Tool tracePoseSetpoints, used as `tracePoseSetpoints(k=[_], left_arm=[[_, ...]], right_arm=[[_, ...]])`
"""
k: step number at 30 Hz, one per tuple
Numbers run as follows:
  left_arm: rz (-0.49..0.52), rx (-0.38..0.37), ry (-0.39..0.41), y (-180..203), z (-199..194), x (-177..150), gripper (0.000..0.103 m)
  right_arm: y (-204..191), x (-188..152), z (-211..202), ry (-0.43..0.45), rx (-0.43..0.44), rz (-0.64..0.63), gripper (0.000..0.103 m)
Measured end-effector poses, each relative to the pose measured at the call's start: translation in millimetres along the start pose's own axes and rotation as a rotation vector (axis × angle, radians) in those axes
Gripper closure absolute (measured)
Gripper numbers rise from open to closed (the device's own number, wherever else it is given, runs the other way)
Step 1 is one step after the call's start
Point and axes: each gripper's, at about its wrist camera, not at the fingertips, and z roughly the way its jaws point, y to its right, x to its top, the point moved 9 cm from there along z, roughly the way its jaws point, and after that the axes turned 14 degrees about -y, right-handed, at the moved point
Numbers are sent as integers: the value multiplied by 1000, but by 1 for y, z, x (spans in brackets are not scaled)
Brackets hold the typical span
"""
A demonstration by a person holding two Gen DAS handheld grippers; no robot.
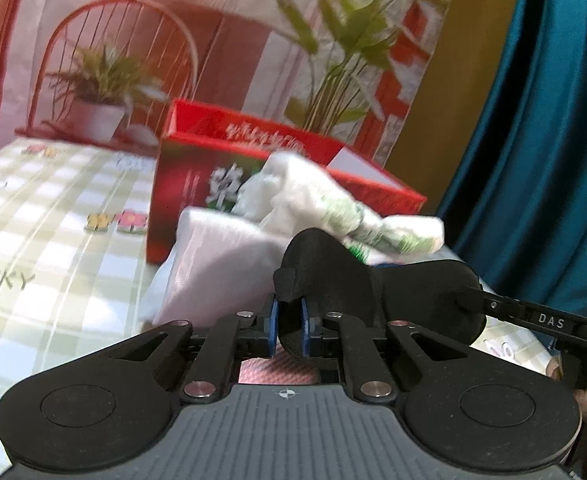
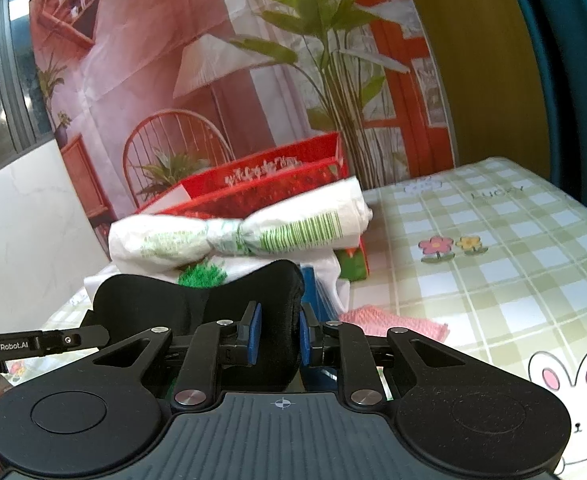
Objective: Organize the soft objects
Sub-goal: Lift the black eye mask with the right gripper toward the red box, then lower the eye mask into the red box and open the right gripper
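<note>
Both grippers pinch one black padded fabric eye mask (image 1: 333,276): the left gripper (image 1: 289,330) is clamped on one lobe, the right gripper (image 2: 279,338) on the other. The mask hangs just in front of an open red cardboard box (image 1: 197,184), near a knotted white plastic bag with green print (image 2: 253,228).

Table covered by a green-and-white checked cloth (image 2: 493,248) printed with flowers and a rabbit. Resting on it: a red box (image 1: 197,184), a white folded cloth (image 1: 213,264) against the box, and a pink cloth (image 2: 393,322).
</note>
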Motion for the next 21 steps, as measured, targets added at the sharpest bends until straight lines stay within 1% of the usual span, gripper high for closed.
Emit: tracePoseSetpoints(k=[7, 13, 16, 21], left_arm=[[55, -11, 88, 16, -22, 16, 93], [87, -8, 158, 24, -42, 33, 93], [105, 0, 172, 28, -47, 45, 93], [127, 18, 179, 31, -49, 71, 93]], right_arm=[[-9, 20, -20, 63, 8, -49, 89], [-21, 44, -39, 124, 33, -86, 89], [-27, 59, -46, 146, 46, -104, 89], [-36, 90, -43, 149, 71, -125, 89]])
